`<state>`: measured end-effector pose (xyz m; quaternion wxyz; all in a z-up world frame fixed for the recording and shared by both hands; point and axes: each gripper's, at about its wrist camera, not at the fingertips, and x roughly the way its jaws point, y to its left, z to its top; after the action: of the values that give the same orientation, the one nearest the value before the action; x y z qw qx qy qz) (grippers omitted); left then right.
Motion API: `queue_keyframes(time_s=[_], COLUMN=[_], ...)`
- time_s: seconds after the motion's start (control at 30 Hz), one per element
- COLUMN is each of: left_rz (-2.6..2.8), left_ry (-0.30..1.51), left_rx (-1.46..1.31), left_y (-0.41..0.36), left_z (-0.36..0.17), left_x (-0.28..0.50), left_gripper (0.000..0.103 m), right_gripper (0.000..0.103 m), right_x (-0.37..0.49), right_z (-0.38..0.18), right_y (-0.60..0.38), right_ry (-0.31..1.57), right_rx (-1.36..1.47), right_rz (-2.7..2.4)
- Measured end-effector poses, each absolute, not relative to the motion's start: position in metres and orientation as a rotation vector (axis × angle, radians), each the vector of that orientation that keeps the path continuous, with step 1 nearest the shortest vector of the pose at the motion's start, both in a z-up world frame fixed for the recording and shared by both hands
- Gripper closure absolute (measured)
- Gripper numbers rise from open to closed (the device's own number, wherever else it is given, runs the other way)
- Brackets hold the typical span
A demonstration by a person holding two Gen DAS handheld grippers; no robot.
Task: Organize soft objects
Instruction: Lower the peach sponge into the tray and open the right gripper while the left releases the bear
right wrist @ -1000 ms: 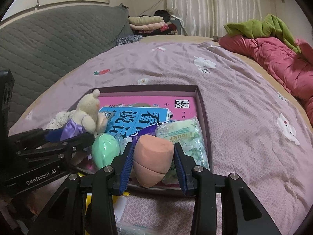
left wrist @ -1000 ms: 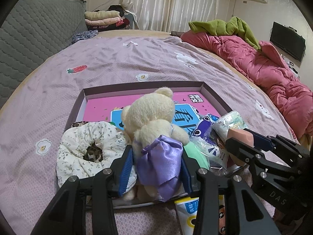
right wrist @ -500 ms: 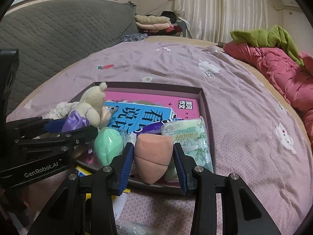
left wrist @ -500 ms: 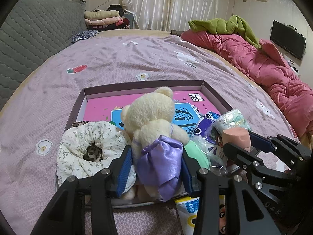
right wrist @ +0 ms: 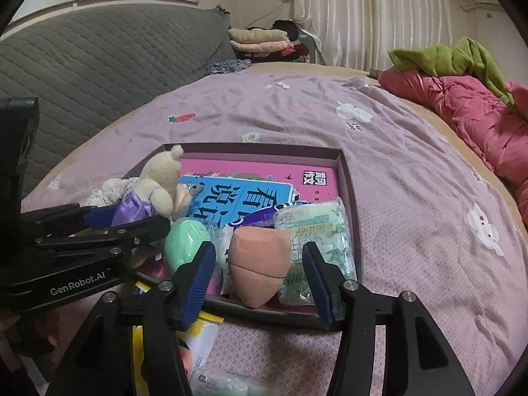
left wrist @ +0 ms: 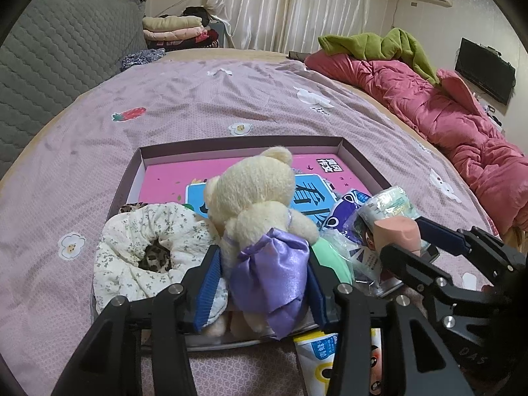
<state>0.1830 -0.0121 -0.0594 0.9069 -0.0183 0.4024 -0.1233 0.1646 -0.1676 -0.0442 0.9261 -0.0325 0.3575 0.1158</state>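
Peach sponge (right wrist: 259,262) sits untouched between the just-opened right gripper (right wrist: 259,275); left gripper (left wrist: 260,285) clasps the bear (left wrist: 255,211).

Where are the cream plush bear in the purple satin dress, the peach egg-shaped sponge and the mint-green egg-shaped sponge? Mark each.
cream plush bear in the purple satin dress (left wrist: 254,194): left wrist view, back of head.
peach egg-shaped sponge (right wrist: 259,257): right wrist view, middle.
mint-green egg-shaped sponge (right wrist: 184,242): right wrist view, upper face.

Yellow packet (left wrist: 325,359) (fingers hide most).
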Motion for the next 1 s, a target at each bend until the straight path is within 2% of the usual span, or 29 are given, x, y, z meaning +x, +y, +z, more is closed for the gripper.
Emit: queue_keyframes(time_s=[0.17, 0.4, 0.53, 0.73, 1.0], left_rz=[-0.268, -0.271, -0.274, -0.260, -0.254], left_ry=[0.828, 0.802, 0.797, 0.807, 0.736], left_rx=[-0.057, -0.078, -0.096, -0.084, -0.111], left_y=[-0.010, -0.007, -0.005, -0.006, 0.005], left_z=[-0.058, -0.052, -0.050, -0.051, -0.034], left_x=[0.183, 0.181, 0.182, 0.184, 0.176], left_gripper=[0.050, 0.048, 0.041, 0.040, 0.040], right_gripper=[0.043, 0.043, 0.043, 0.043, 0.043], right_x=[0.162, 0.162, 0.161, 0.161, 0.161], right_z=[-0.037, -0.035, -0.036, -0.036, -0.036], right_y=[-0.170, -0.171, -0.171, -0.172, -0.173], right_ry=[0.704, 0.699, 0.700, 0.699, 0.702], right_rx=[-0.058, -0.058, -0.058, -0.055, -0.051], right_rz=[0.236, 0.232, 0.232, 0.232, 0.228])
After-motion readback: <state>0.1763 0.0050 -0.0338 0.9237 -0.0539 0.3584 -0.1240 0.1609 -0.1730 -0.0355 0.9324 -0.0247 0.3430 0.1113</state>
